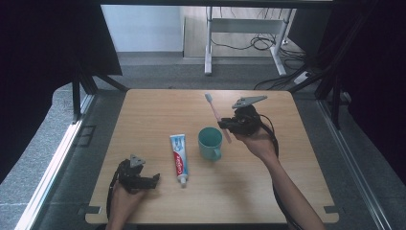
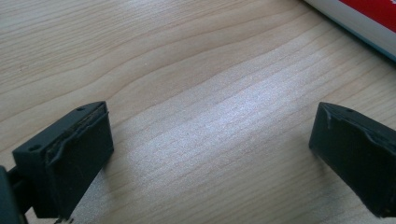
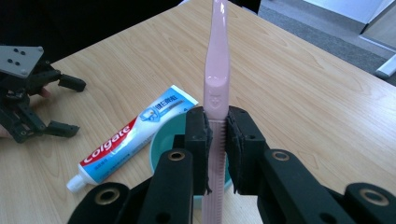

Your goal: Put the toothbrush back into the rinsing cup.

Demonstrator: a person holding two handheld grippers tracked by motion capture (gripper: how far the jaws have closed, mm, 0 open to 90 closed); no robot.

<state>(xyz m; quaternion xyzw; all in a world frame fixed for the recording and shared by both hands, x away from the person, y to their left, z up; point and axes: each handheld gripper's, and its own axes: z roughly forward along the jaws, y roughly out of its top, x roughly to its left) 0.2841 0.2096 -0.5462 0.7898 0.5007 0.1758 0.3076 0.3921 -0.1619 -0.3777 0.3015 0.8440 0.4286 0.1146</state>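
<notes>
A person works at a wooden table point(image 1: 158, 103) with 2 hand-held grippers. The right gripper point(image 1: 229, 126), raised over the table's far right part, is clamped on a pink toothbrush point(image 1: 217, 115). In the right gripper view its 2 pads press the handle point(image 3: 215, 126) from both sides, on the ribbed stretch below the thumb rest, with the brush end pointing away toward the far edge. A teal mug point(image 1: 210, 143) stands just below and beside it, near the table's middle, and a toothpaste tube point(image 1: 179, 158) lies left of the mug.

The left gripper point(image 1: 154, 180) rests near the near left corner, jaws wide apart over bare wood, holding nothing.

The toothbrush looks light, thin and stiff, of smooth plastic that could twist or slide in a loose grip. The ribbed mid-handle seems the best place to hold it, since that leaves the lower end free to go into the mug.
</notes>
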